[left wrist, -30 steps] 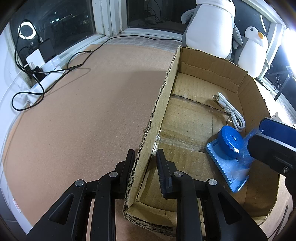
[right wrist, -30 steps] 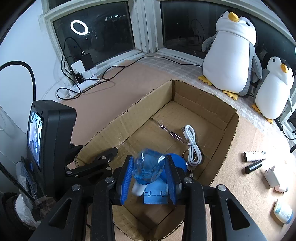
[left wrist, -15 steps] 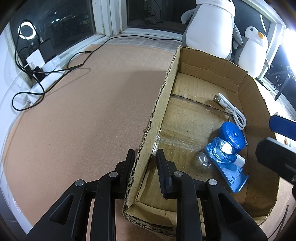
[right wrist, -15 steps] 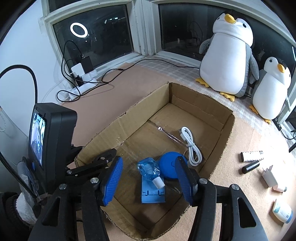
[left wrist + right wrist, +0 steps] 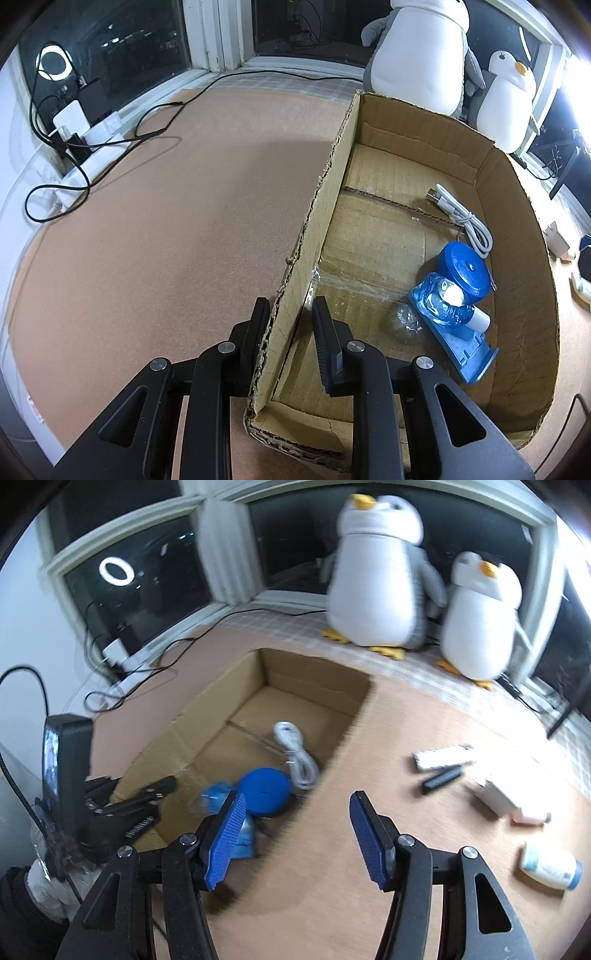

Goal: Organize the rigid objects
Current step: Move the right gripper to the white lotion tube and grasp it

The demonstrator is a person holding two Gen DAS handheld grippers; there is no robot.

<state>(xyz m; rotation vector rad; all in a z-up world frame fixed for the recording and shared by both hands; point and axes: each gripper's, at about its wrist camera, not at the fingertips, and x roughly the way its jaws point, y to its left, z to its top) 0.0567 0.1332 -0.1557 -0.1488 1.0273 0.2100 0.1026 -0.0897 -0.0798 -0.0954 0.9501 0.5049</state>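
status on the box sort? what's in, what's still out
In the cardboard box: white cable, blue round case, clear blue bottle. Left tongs clamp the box wall; right tongs open, empty. Left outside: white tube, black stick, small bottle.

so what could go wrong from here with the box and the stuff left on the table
The left claw is clamped on the cardboard box wall; a tug could tear its ragged edge or tip the box. The open right claw could knock the black tube or the white bottle, and either may roll.
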